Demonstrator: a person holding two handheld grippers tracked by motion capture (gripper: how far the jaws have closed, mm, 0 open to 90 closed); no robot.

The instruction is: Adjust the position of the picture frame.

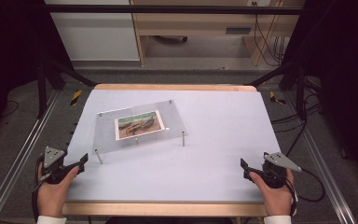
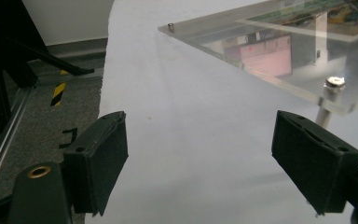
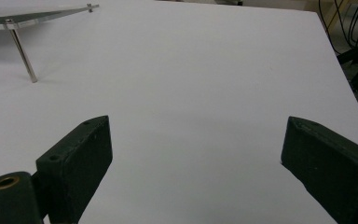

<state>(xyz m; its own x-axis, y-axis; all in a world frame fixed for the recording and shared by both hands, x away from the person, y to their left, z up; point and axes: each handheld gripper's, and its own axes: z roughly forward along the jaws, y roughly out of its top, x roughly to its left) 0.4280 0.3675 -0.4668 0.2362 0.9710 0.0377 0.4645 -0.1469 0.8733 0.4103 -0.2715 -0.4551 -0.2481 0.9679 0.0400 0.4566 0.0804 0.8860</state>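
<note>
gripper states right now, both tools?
Left tool: open, holding nothing, near the clear plate's corner.
Right tool: open, holding nothing, over the white tabletop.

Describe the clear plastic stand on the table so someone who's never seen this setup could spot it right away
Start from the white table with the wooden edge. Left of its middle, ahead of the left gripper, a clear plate stands raised on thin metal legs. It is see-through and carries a small colour picture, with a screw at each corner.
</note>
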